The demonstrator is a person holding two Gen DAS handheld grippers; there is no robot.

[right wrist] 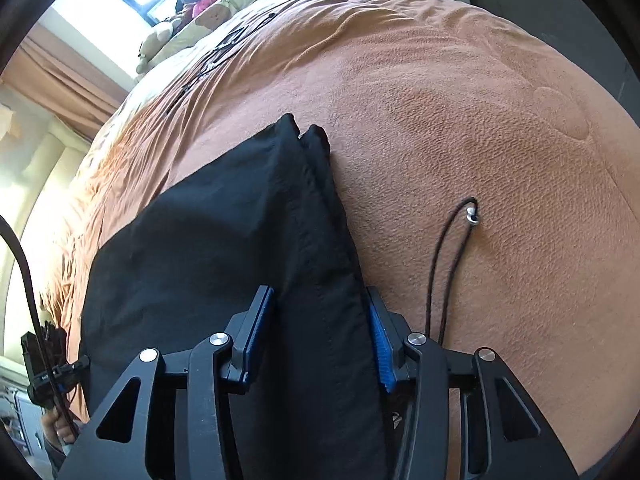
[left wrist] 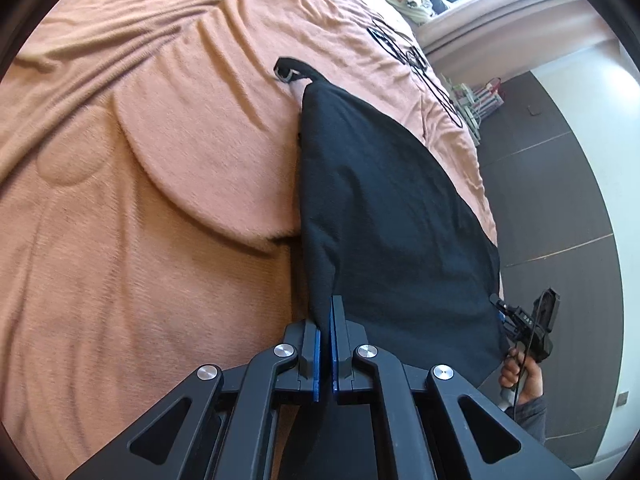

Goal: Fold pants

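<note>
Pants point(left wrist: 384, 208), black, lie center frame on orange bedspread point(left wrist: 160, 200). Left gripper point(left wrist: 325, 344) pinches their near edge tight; right gripper point(right wrist: 320, 332), jaws half-open, straddles a folded ridge without clamping. Mid-fold; next likely clamp right, then lift.

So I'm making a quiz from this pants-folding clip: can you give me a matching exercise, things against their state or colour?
Things:
1. left tool
2. right tool
3. pants
4. blanket

States:
A. orange, wrinkled
B. shut on cloth
C. black, lying on the bed
D. open, with a fold between its fingers

Pairs: 1-B, 2-D, 3-C, 4-A
</note>
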